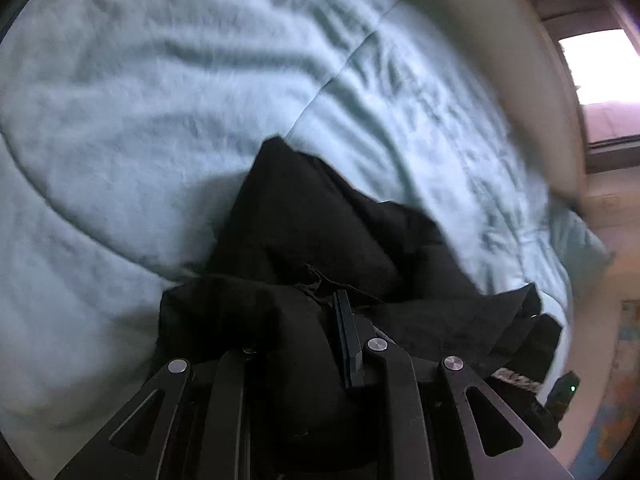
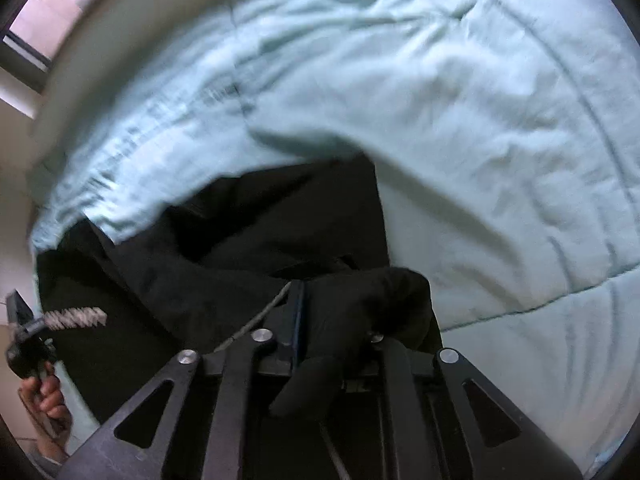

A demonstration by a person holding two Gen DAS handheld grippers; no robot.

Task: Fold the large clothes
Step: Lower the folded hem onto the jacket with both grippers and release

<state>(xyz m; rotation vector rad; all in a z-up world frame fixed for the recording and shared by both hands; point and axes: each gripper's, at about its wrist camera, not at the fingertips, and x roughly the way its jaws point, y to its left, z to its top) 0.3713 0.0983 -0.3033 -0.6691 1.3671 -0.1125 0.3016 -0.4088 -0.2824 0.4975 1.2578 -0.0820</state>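
Bedroom setting: pale aqua quilted comforter [image 1: 160,120] covers most of both views, a beige headboard or wall edge [image 1: 500,80] and a window [image 1: 592,64] at upper right of the left wrist view.

Left gripper [image 1: 320,332]: lower centre, jaws clenched on a bunched fold of the black garment [image 1: 320,220]; cloth drapes over one finger.
Right gripper [image 2: 332,312]: lower centre of its view, jaws pinched on another bunched edge of the same garment [image 2: 240,240], a grey drawstring [image 2: 256,316] trailing beside.
Left hand [image 2: 44,396]: lower left of the right wrist view, wrapped on the other tool's handle.

Garment: heaped on the comforter near the bed's edge, between the two tools.

Handling, judged: hold both pinches equally tight, draw the held edges apart to tension the cloth, lay it flat before creasing.

Clearance: broad open comforter lies toward the top of both frames; bed edge and floor [image 1: 608,360] at lower right of the left view, so work away from there.
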